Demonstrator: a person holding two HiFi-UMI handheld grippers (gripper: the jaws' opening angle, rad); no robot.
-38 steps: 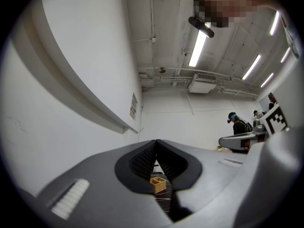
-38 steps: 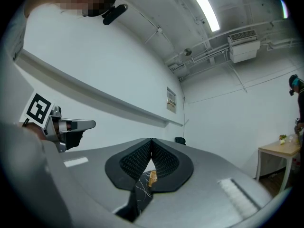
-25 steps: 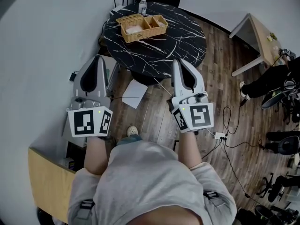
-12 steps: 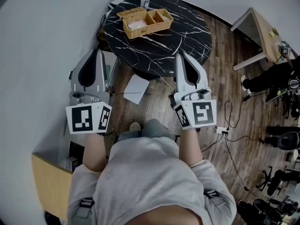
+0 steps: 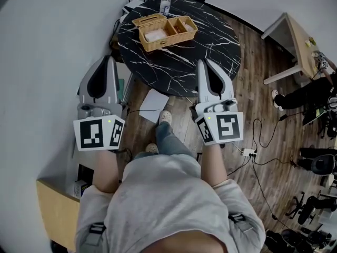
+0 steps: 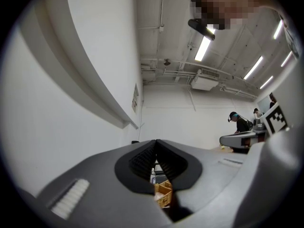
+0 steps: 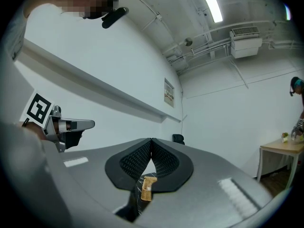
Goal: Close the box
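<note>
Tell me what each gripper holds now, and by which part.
Nothing. The left gripper and right gripper are both shut and empty; the wicker box sits untouched on the table ahead.

Woven wicker box (image 5: 164, 31), glossy marble-veined table (image 5: 208, 54)

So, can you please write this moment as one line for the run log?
left gripper: shut, empty | right gripper: shut, empty | box: open, on table, untouched | bottle: behind box
</note>
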